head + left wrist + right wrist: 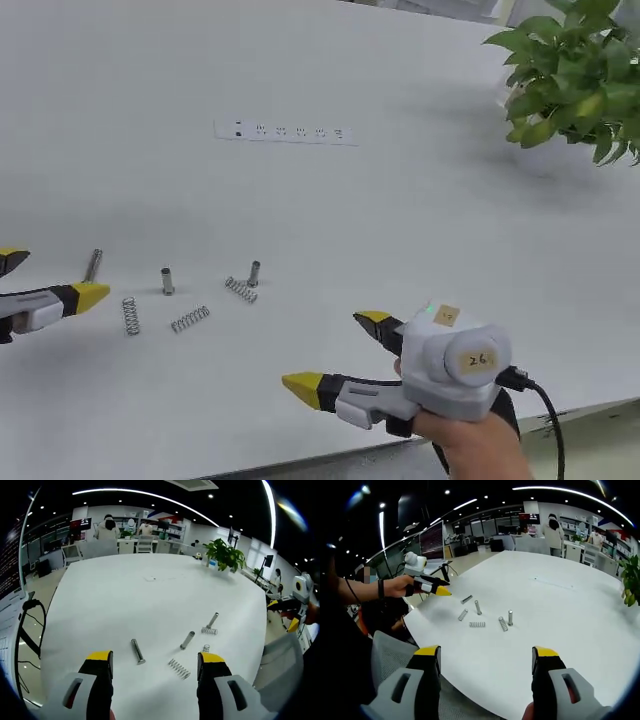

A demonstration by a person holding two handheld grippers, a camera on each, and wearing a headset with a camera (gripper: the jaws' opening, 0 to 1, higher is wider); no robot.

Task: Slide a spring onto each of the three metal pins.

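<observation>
Three short metal pins lie apart on the white table: pin one (92, 265) at the left, pin two (167, 281) in the middle, pin three (254, 273) to the right. Three loose springs lie by them: one (130, 315), another (190, 319), and a third (240, 290) touching or almost touching pin three. No spring is on a pin. My left gripper (50, 277) (156, 657) is open at the left edge, just left of pin one. My right gripper (338, 352) (486, 651) is open near the front edge, well right of the parts. Both hold nothing.
A white power strip (285, 131) lies flat farther back on the table. A green potted plant (575, 75) stands at the far right corner. The table's front edge (300, 462) runs just below the right gripper. People sit at desks (107, 530) in the room behind.
</observation>
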